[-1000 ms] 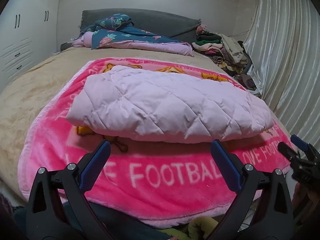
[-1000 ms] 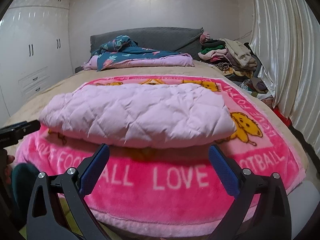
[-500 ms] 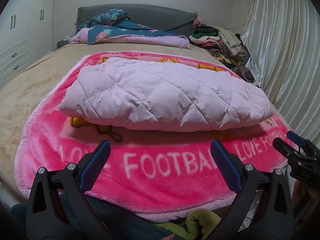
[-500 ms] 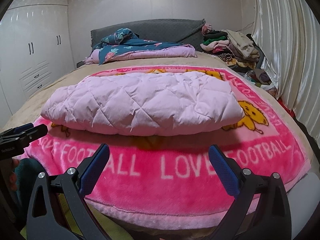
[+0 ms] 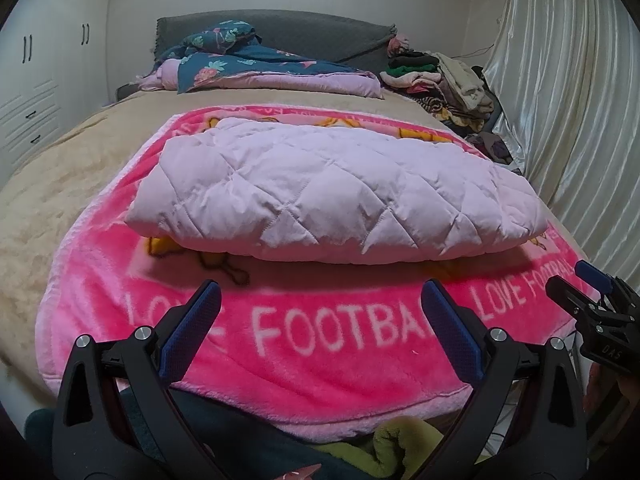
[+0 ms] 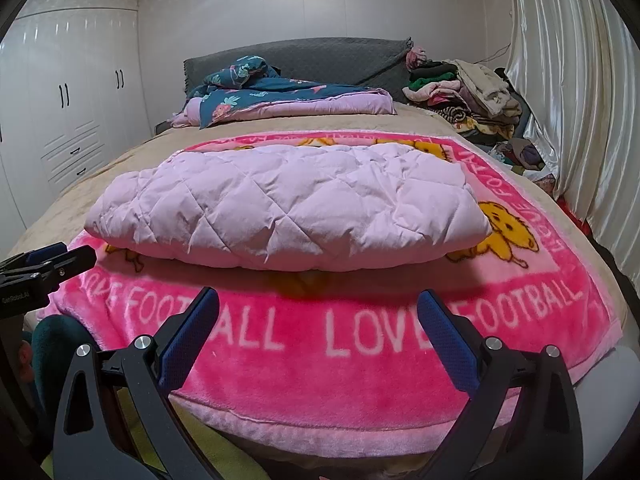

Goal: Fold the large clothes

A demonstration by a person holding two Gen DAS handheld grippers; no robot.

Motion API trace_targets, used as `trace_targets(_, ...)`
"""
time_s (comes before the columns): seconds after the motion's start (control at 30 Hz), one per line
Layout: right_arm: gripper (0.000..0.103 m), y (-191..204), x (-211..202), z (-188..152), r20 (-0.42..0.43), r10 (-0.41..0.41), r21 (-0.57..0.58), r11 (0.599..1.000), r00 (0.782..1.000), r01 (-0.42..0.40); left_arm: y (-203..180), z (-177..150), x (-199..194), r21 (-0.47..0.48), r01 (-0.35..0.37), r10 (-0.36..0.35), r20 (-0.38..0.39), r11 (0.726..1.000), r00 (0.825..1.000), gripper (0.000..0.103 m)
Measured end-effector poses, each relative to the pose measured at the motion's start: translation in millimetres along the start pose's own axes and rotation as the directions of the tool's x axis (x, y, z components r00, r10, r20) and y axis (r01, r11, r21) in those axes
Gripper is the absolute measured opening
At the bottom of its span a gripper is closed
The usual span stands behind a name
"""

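Observation:
A pale pink quilted jacket (image 5: 332, 192) lies folded into a thick rectangle on a bright pink "LOVE FOOTBALL" blanket (image 5: 320, 332) across the bed; it also shows in the right wrist view (image 6: 288, 212) on the blanket (image 6: 360, 344). My left gripper (image 5: 320, 300) is open and empty, held back over the blanket's near edge, short of the jacket. My right gripper (image 6: 318, 306) is open and empty, also short of the jacket. The right gripper shows at the right edge of the left wrist view (image 5: 588, 308); the left gripper shows at the left edge of the right wrist view (image 6: 44, 268).
A folded blue floral and pink quilt (image 5: 256, 68) lies by the grey headboard. A pile of clothes (image 5: 440, 76) sits at the far right of the bed. A white curtain (image 5: 568, 100) hangs on the right, white wardrobes (image 6: 68, 112) on the left. Green and dark fabric (image 5: 376, 444) lies below the bed's near edge.
Both grippers have drawn back and dropped a little from the jacket, staying open. The jacket and blanket have not moved.

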State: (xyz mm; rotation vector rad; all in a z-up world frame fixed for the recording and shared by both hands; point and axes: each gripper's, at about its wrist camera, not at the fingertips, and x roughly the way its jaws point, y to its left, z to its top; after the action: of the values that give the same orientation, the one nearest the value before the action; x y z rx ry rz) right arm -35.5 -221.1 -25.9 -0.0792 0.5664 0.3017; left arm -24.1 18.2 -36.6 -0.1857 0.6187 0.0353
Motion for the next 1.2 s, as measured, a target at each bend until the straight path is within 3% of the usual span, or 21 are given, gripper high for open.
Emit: trace_targets(1.2, 0.099, 1.5, -5.8, 0.7, 0.013, -0.004, -0.006, 1.000, 1.000, 0.004, 3.0, 2.8, -5.5, -0.007, -0.043, 0.043, 0.000, 0.999, 0.999, 0.094)
